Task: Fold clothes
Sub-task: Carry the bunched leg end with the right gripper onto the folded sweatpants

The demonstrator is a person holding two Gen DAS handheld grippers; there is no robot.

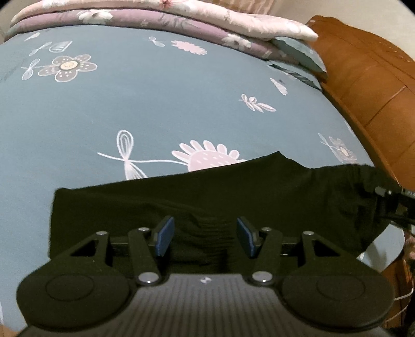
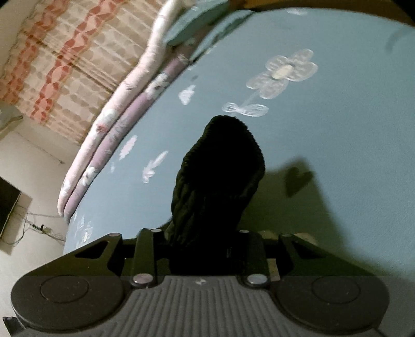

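The bed [image 1: 129, 109], covered in a blue-grey sheet printed with flowers, is filling both views, and most of its surface is lying bare toward the far edge. Folded floral quilts [image 1: 181, 23] are stacked along that far edge, with a teal pillow [image 1: 301, 51] at the corner next to the brown wooden headboard [image 1: 368, 85]. A patterned curtain [image 2: 59, 59] is hanging beyond the quilts in the right wrist view.

The black garment [image 1: 207, 197] is lying spread near the bed's near edge, its right end lifting off the sheet toward the right side of the bed.

The left gripper [image 1: 205, 237] is hovering over the garment with its fingers [image 1: 163, 237] standing about halfway apart; dark ribbed fabric is sitting between the blue pads, but the pads are not pressing on it.

The right gripper [image 2: 205, 248] is pinching a bunched, ribbed part of the black garment [image 2: 220, 168], which is rising up out of the narrow jaws above the sheet. Its pads are hidden by the cloth. A shadow is falling on the sheet just to the right of the raised cloth.
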